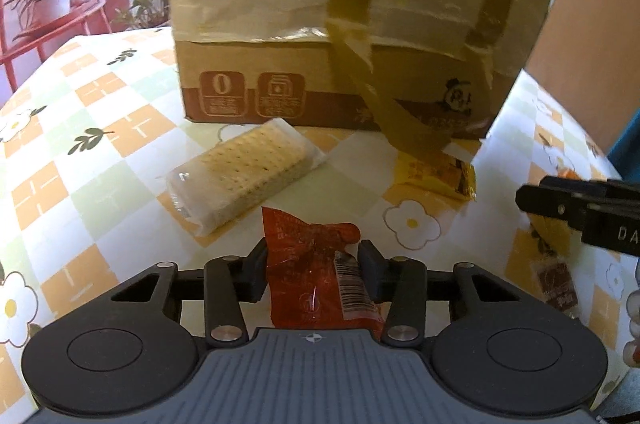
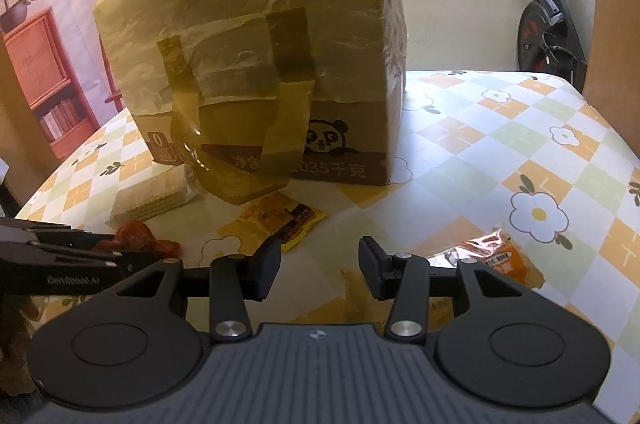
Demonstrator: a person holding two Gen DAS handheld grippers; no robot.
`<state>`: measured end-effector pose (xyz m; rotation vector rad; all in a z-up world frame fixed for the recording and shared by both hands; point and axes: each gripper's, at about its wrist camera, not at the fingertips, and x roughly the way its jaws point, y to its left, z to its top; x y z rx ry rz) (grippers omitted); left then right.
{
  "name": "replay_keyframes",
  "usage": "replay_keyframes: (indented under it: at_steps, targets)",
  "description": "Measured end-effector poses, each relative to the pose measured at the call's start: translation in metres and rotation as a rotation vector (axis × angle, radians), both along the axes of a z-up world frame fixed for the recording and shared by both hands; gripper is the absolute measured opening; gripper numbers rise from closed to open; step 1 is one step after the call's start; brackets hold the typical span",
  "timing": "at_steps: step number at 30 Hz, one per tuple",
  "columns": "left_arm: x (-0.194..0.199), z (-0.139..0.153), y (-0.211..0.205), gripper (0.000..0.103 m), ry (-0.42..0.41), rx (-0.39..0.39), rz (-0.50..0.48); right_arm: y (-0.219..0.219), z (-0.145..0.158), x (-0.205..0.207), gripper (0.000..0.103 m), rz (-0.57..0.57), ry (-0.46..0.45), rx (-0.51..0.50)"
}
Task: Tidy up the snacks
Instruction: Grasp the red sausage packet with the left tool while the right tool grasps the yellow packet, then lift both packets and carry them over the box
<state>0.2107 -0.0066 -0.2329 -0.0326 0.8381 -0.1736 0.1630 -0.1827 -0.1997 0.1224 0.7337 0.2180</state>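
Both views sit low over the checked tablecloth (image 1: 100, 128), each looking forward along its own fingers toward the taped cardboard box (image 1: 340, 24), which fills the upper middle of each frame at close range. The left wrist view faces the box's long side; the right wrist view sees it (image 2: 260, 64) more from a corner. Both share the cracker pack (image 1: 244, 172) and the yellow packet (image 2: 280, 216).
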Motion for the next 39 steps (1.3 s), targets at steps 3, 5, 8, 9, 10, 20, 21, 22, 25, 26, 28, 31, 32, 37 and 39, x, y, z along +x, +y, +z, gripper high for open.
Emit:
replay_keyframes:
  at_steps: [3,5,8,9,10,20,21,22,25,26,28,31,32,37,39]
  targets:
    - [-0.002,0.004,0.007,0.048,-0.019,-0.031,0.007,0.004,0.000,0.002,0.047,0.021,0.002,-0.011]
    - [-0.004,0.006,0.009,0.048,-0.031,-0.041,0.006,0.008,0.001,0.005,0.047,0.048,0.005,-0.027]
    - [-0.005,0.009,0.011,0.048,-0.041,-0.051,0.010,0.018,0.001,0.014,0.051,0.114,0.000,-0.064]
    - [-0.006,0.009,0.013,0.048,-0.044,-0.055,0.013,0.021,0.001,0.017,0.052,0.135,-0.003,-0.076]
    - [-0.006,0.010,0.014,0.048,-0.049,-0.061,0.016,0.025,0.000,0.021,0.054,0.154,-0.006,-0.089]
    - [-0.010,0.013,0.028,0.048,-0.068,-0.102,0.042,0.046,-0.014,0.070,0.060,0.303,0.028,-0.203]
    - [-0.010,0.013,0.029,0.048,-0.069,-0.107,0.045,0.047,-0.016,0.074,0.060,0.315,0.036,-0.208]
    - [-0.011,0.013,0.031,0.048,-0.068,-0.112,0.048,0.049,-0.018,0.077,0.060,0.330,0.046,-0.214]
    - [-0.010,0.014,0.034,0.048,-0.066,-0.120,0.055,0.056,-0.023,0.082,0.060,0.362,0.066,-0.251]
    - [-0.010,0.015,0.034,0.048,-0.069,-0.120,0.055,0.057,-0.024,0.082,0.060,0.366,0.063,-0.254]
    - [-0.010,0.017,0.035,0.048,-0.071,-0.122,0.056,0.057,-0.025,0.081,0.059,0.365,0.061,-0.245]
    - [-0.010,0.018,0.037,0.048,-0.069,-0.126,0.058,0.054,-0.025,0.077,0.044,0.344,0.071,-0.219]
    - [-0.010,0.019,0.037,0.048,-0.067,-0.126,0.058,0.052,-0.024,0.075,0.043,0.334,0.075,-0.214]
    - [-0.010,0.022,0.034,0.048,-0.066,-0.120,0.030,0.047,-0.023,0.060,0.041,0.284,0.086,-0.185]
    - [-0.010,0.023,0.032,0.048,-0.068,-0.118,0.017,0.047,-0.022,0.054,0.041,0.260,0.090,-0.177]
